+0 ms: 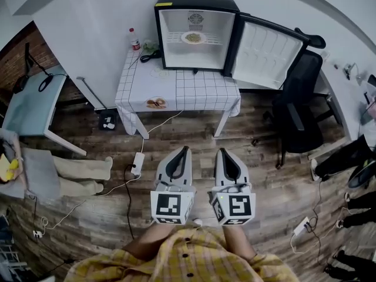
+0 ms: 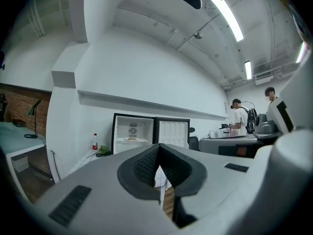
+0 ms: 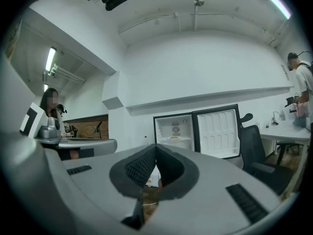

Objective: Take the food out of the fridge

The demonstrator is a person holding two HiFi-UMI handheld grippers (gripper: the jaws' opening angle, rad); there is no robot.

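A black mini fridge [image 1: 197, 31] stands on a white grid-patterned table [image 1: 202, 91], its door [image 1: 267, 50] swung open to the right. A plate of food [image 1: 192, 37] rests on the wire shelf inside, also visible as the plate [image 2: 130, 139] in the left gripper view and the plate [image 3: 174, 138] in the right gripper view. My left gripper [image 1: 185, 150] and right gripper [image 1: 222, 152] hover side by side over the wooden floor, well short of the table. Both are shut and empty, pointing level toward the fridge.
A second dish of food [image 1: 156, 103] sits at the table's front left corner. A bottle [image 1: 135, 39] and cables lie left of the fridge. A black office chair [image 1: 299, 107] stands right of the table. A power strip [image 1: 138, 163] and cords lie on the floor. People stand at the room's right side.
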